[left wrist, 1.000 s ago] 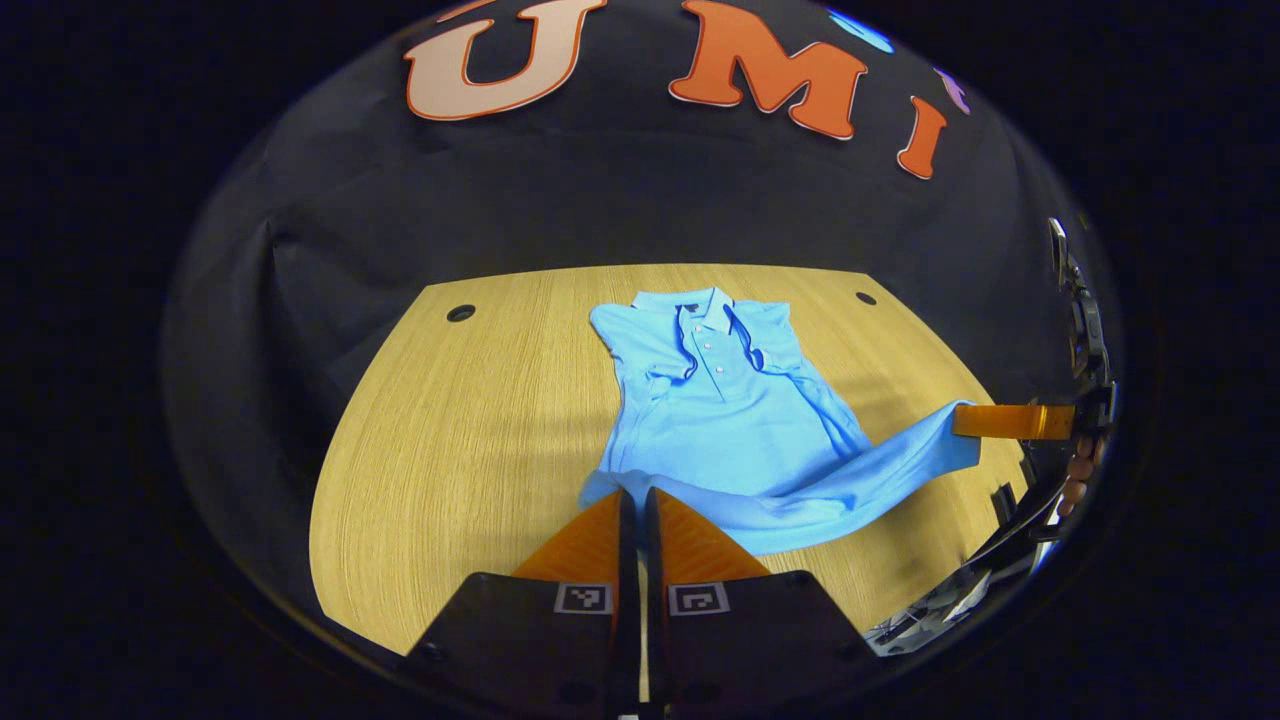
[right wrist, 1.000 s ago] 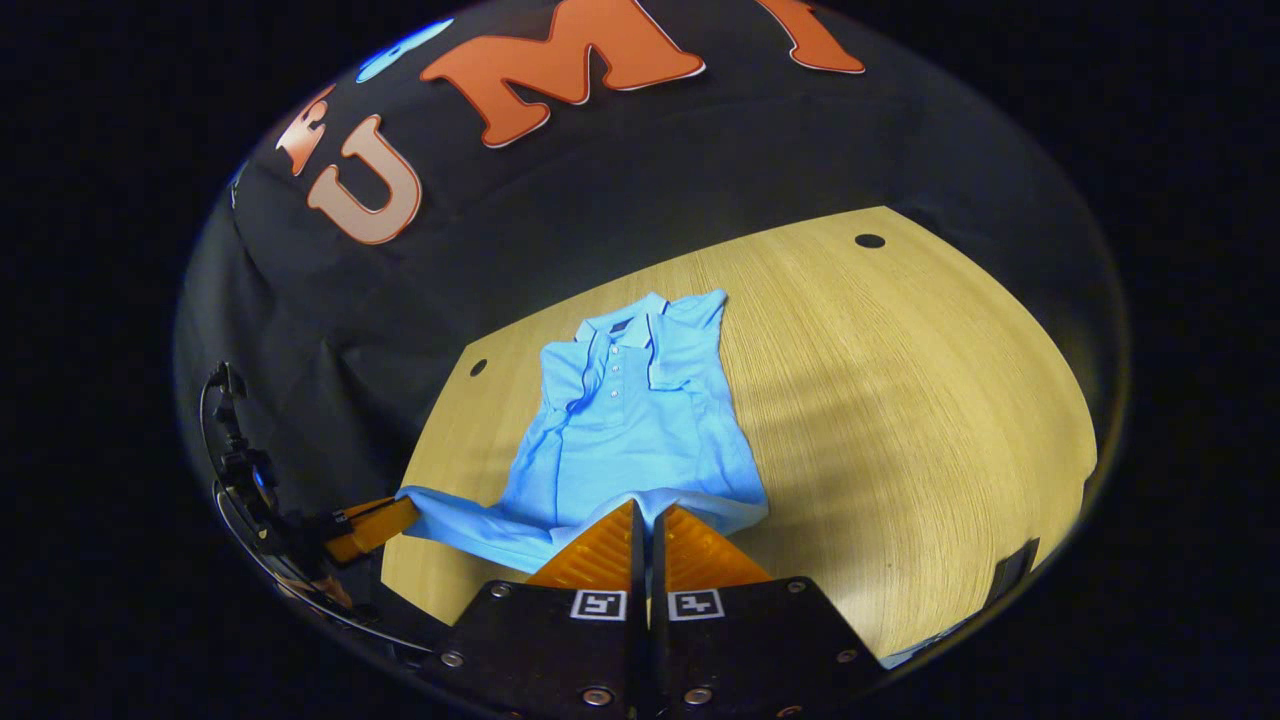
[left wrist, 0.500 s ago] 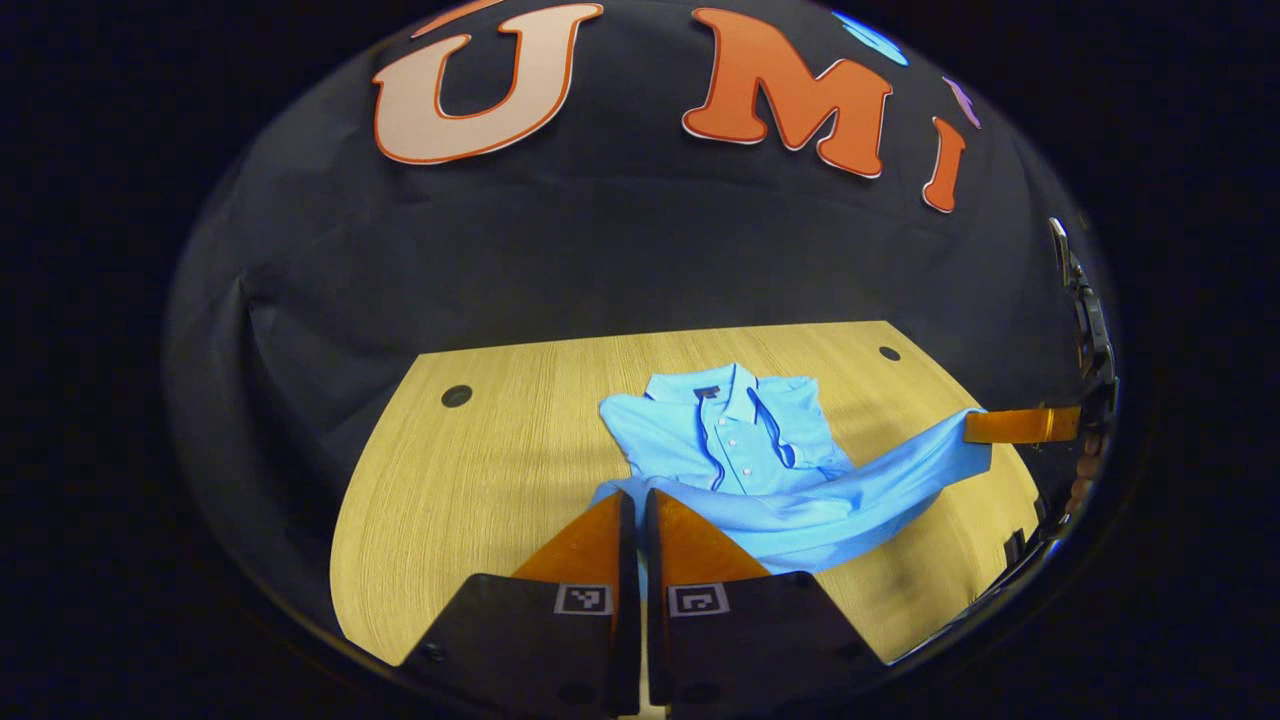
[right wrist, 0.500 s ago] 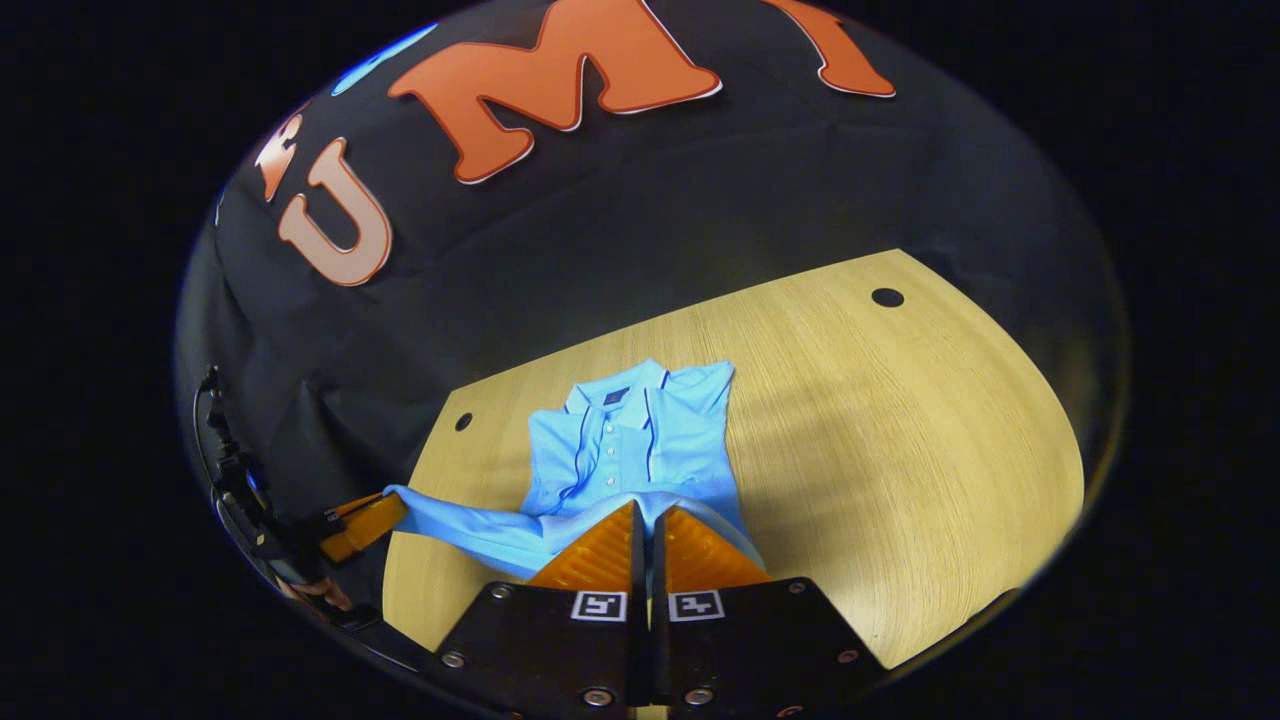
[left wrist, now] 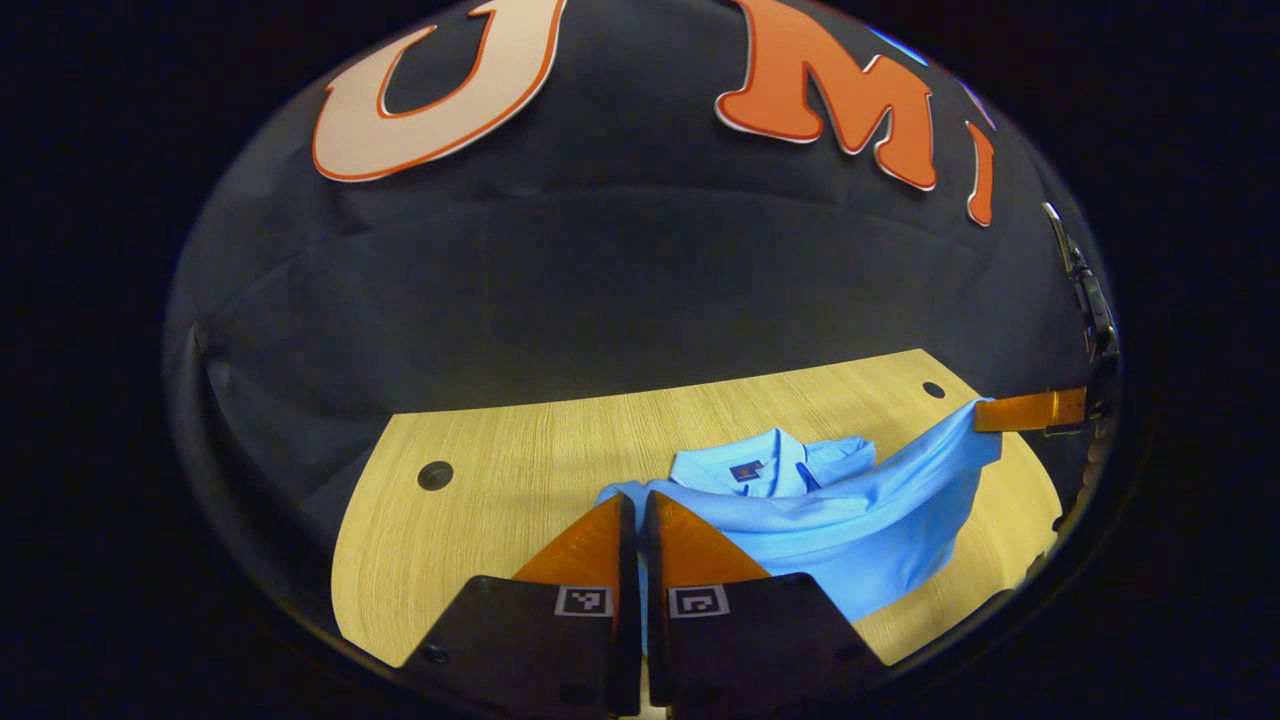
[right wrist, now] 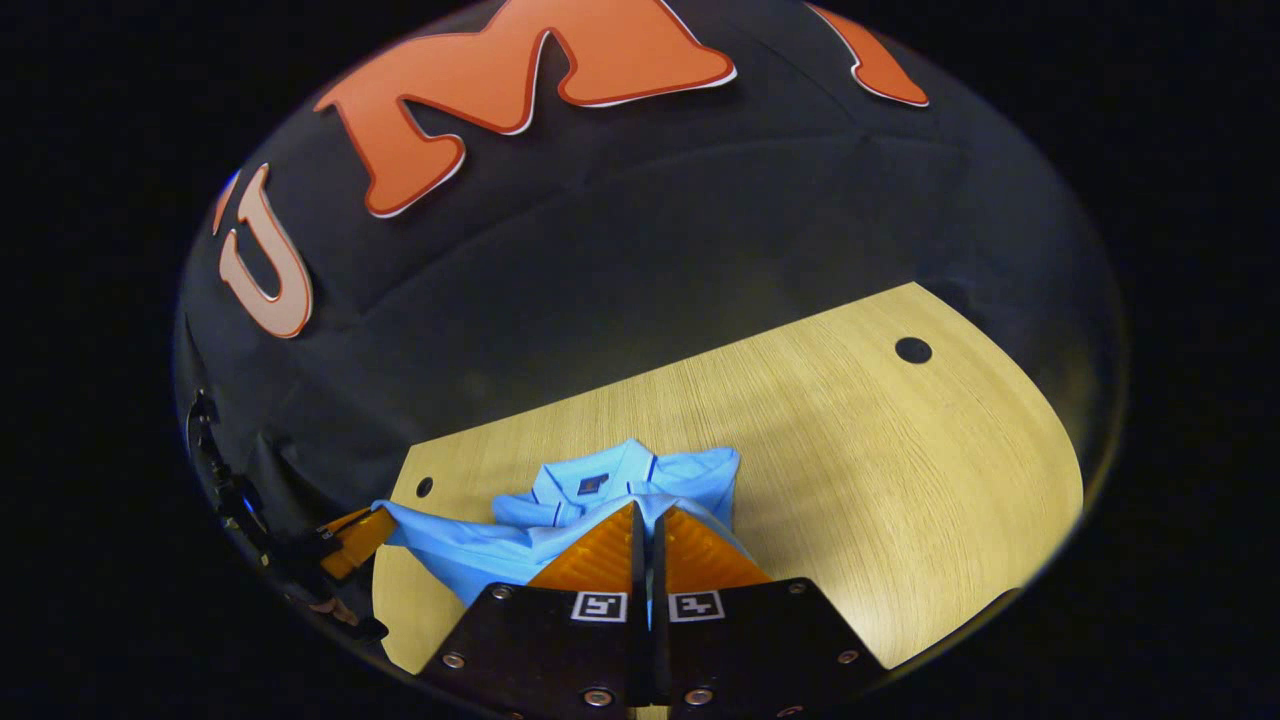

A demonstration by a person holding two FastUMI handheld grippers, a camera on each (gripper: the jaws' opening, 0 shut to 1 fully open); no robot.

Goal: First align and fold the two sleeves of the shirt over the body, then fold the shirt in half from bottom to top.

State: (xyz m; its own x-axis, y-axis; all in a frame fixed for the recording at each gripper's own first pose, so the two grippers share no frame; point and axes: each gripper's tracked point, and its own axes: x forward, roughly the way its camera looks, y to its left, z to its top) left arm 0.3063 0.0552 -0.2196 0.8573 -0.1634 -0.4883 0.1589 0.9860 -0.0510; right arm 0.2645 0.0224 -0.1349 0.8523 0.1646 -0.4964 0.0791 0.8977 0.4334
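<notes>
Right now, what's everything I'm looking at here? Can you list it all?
shirt: one, light blue, collar end lying on the table, bottom hem lifted and carried toward the collar.
table: one, pale wood, under the shirt, round dark holes near its far corners.
booth wall: one, black cloth, behind the table.
left claw: one, shut on the shirt's hem, at the bottom of the left gripper view.
right claw: one, shut on the shirt's hem, at the bottom of the right gripper view.

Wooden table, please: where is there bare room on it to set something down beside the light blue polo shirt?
The wooden table is bare from the light blue polo shirt out to its round hole, and between the shirt and the hole on the other side. It is crowded where the left gripper and right gripper hold the hem.
</notes>
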